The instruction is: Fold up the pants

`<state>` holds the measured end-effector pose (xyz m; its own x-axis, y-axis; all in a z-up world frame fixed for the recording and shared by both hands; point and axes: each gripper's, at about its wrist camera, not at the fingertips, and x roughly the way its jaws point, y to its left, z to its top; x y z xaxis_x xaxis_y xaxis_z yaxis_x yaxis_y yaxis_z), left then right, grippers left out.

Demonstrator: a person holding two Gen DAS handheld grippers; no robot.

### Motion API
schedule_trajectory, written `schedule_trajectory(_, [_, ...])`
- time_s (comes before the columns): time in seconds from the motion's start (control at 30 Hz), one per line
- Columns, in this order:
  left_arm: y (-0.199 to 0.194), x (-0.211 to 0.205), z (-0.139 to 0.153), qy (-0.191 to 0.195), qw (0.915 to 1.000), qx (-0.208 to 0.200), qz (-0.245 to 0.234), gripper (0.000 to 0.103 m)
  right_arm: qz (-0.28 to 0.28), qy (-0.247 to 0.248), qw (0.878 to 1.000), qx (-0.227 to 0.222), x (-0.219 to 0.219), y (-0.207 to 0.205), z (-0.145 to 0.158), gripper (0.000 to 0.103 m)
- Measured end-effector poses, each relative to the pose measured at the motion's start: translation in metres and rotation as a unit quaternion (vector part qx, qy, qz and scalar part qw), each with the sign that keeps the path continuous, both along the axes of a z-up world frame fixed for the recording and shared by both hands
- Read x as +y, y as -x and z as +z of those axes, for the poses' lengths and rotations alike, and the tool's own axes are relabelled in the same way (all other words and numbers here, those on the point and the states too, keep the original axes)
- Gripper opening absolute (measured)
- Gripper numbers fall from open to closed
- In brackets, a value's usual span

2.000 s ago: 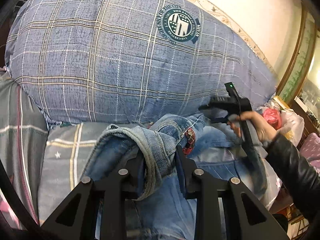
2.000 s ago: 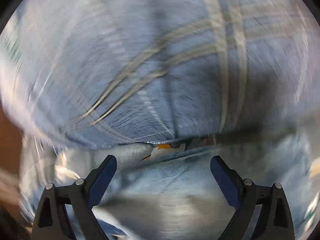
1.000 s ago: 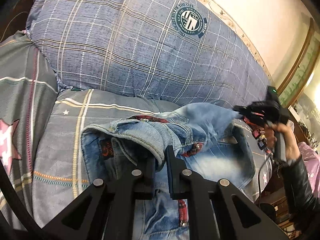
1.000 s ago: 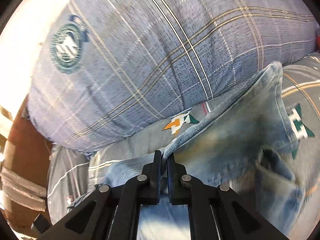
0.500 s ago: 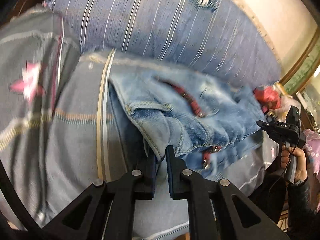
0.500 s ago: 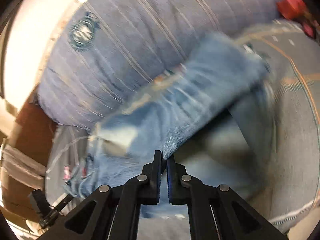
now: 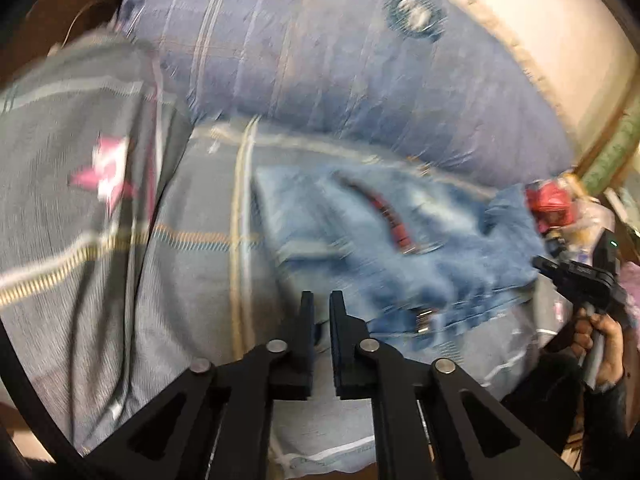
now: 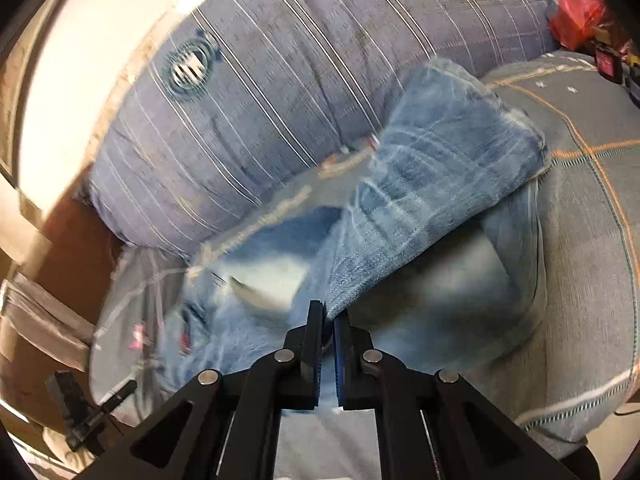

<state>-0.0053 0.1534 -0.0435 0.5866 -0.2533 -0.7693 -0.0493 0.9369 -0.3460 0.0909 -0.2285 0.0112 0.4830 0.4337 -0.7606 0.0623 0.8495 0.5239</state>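
Note:
Light blue jeans [image 7: 400,248] lie across the grey striped bed sheet [image 7: 192,280], waist side with a red belt toward the pillow. My left gripper [image 7: 322,308] is at their near edge; its jaws are opening, with a narrow gap and a bit of denim still pinched between them. My right gripper [image 8: 326,314] is shut on the edge of a denim flap [image 8: 440,184] that it holds lifted over the rest of the jeans. In the left wrist view the right gripper [image 7: 540,266] is at the far right, held by a hand [image 7: 608,344]. The left gripper [image 8: 130,388] shows at lower left in the right wrist view.
A big blue plaid pillow [image 7: 340,60] with a round badge fills the back, against a pale wall. A red bag [image 7: 548,204] and clutter sit at the bed's right end. A grey cover with a pink star [image 7: 104,172] lies left. The bed's edge runs just below the grippers.
Both grippers have pulled back from the pillow with the denim. The left one has lowered the waist edge onto the sheet; the right one has drawn its flap over the jeans.

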Motion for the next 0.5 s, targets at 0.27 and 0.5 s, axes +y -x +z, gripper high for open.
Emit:
schedule_trajectory(0.27, [-0.014,0.006,-0.013,0.099,0.9945,0.005,0.035,0.063,-0.044,-0.005,0.999,0.029,-0.008,0.000,-0.034,0.007])
schedule_trajectory(0.5, [-0.038,-0.026,-0.019,0.054,0.9982,0.026,0.005,0.022,-0.056,-0.030,0.997,0.032,0.003,-0.010,-0.045,0.017])
